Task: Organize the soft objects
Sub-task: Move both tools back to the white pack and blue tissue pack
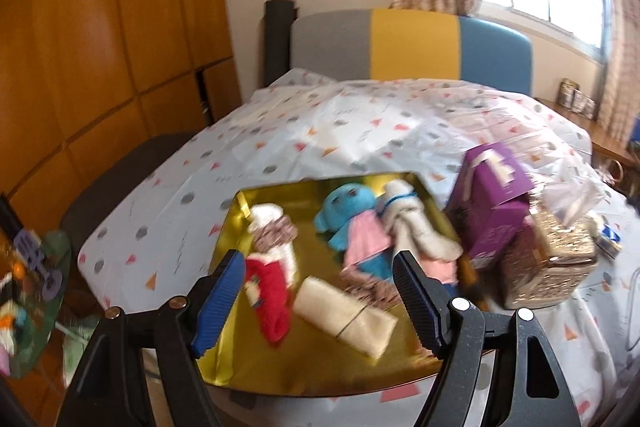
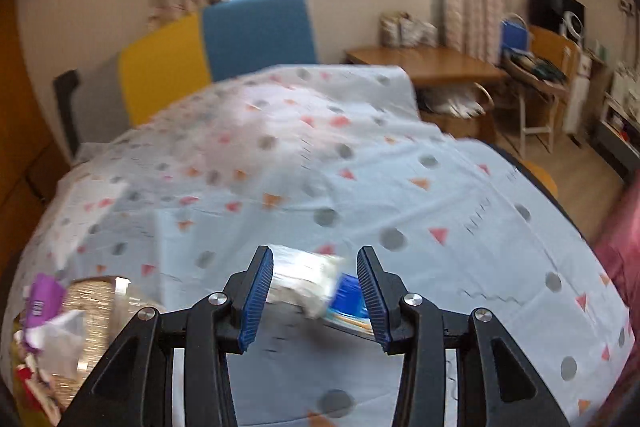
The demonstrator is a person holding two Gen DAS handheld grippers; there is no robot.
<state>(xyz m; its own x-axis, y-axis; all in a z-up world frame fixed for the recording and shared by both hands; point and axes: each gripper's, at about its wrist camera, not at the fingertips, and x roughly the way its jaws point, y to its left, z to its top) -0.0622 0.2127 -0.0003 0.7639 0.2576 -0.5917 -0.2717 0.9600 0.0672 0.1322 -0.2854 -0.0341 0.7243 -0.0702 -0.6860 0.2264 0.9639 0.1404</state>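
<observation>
Soft toys laid in a gold tray on a patterned bedsheet

The left gripper (image 1: pixel 320 301) is held wide and empty at lower centre over the gold tray (image 1: pixel 280 359), where a cream roll (image 1: pixel 344 315), red sock (image 1: pixel 268 291) and blue plush doll (image 1: pixel 352 227) are seen. The right gripper (image 2: pixel 316 301) is spread around a blurred plastic packet (image 2: pixel 308 279) without a grip. Farther back, a purple box (image 1: pixel 490 203) is seen on the bedsheet (image 2: pixel 400 187).
</observation>
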